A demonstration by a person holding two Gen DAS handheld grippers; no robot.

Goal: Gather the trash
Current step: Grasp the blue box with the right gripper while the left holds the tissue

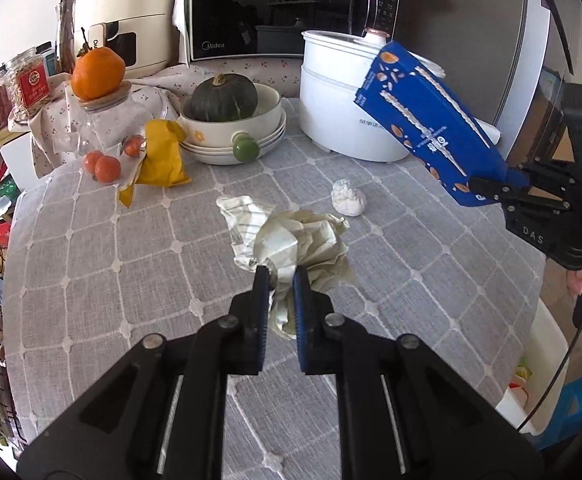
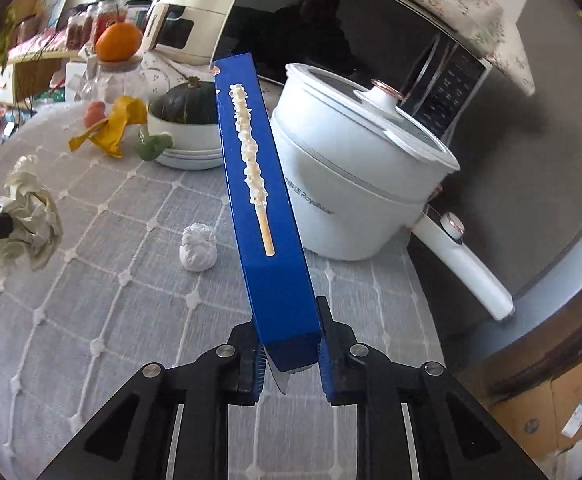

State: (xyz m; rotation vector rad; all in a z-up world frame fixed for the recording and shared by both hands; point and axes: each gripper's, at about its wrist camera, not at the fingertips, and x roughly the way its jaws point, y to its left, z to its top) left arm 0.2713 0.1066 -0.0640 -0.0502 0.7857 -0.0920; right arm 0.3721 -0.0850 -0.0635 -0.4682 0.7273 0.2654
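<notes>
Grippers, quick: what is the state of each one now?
Left gripper: closed on the crumpled paper.
Right gripper: closed on the blue box.

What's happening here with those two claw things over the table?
A person is clearing trash from a table with a hand-held gripper in each hand. The left gripper is shut on a crumpled paper wad. The right gripper clamps one end of a blue snack box, held off the tablecloth. A small white tissue ball remains on the table.
</notes>
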